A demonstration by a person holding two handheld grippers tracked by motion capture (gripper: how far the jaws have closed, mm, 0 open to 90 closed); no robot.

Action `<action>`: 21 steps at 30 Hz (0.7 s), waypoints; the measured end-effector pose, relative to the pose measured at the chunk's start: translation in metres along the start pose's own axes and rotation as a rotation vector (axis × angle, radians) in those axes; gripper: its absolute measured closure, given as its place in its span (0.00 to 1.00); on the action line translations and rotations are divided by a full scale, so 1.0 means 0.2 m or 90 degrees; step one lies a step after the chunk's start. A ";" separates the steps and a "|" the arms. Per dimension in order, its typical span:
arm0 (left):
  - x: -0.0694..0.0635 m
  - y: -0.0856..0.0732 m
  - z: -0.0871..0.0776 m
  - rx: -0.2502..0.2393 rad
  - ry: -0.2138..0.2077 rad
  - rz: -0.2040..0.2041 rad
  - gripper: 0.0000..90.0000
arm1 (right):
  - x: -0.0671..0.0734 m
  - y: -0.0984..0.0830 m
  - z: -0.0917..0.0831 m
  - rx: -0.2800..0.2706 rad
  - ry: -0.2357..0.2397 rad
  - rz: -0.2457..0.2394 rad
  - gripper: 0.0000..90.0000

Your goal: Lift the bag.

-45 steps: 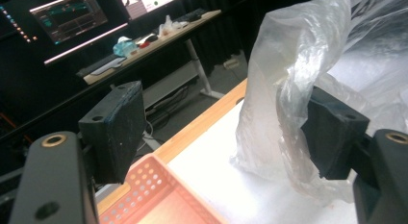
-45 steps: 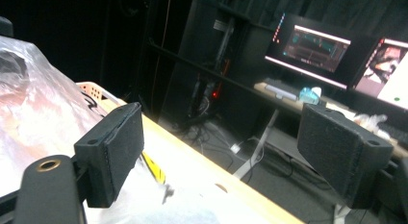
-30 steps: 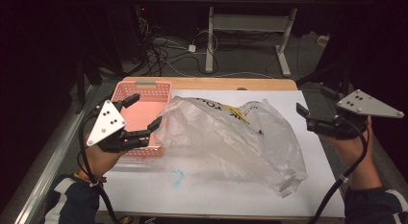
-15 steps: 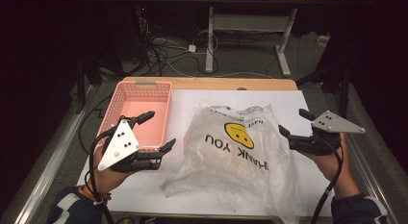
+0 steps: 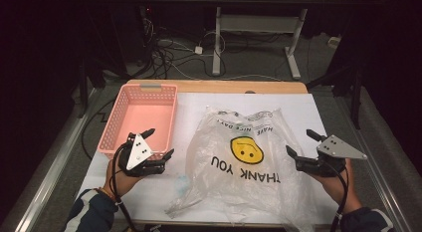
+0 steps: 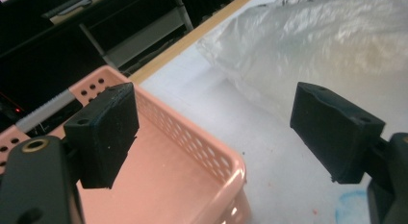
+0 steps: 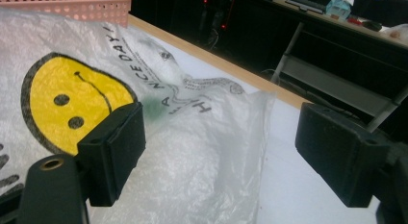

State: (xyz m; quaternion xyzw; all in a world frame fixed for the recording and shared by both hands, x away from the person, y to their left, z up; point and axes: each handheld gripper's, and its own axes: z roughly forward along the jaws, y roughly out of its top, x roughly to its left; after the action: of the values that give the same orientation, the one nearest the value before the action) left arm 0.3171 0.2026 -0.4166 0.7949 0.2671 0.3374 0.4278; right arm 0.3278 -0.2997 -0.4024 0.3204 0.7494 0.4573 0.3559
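Two hand-held grippers, jaws apart | plastic bag (image 5: 246, 160) between | pink basket (image 5: 144, 117) beside left

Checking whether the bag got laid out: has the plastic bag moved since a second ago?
Yes. The plastic bag shifted right, off the pink basket, and lies flatter.

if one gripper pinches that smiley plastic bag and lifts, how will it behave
The plastic bag looks thin, see-through and crinkled, lying flat and apparently empty on the table, so it would likely be very light and droop limply from the pinch. Its glossy film may slip between the pads, and a push would probably bunch it rather than slide it.
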 end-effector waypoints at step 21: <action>-0.06 -0.11 -0.04 0.026 0.003 0.001 0.19 | 0.07 -0.06 -0.02 0.009 0.013 -0.015 0.19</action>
State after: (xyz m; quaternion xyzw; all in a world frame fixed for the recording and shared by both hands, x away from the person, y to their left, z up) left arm 0.3007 0.2077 -0.4360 0.8028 0.2744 0.3339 0.4108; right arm 0.3144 -0.2942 -0.4149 0.3094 0.7598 0.4510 0.3515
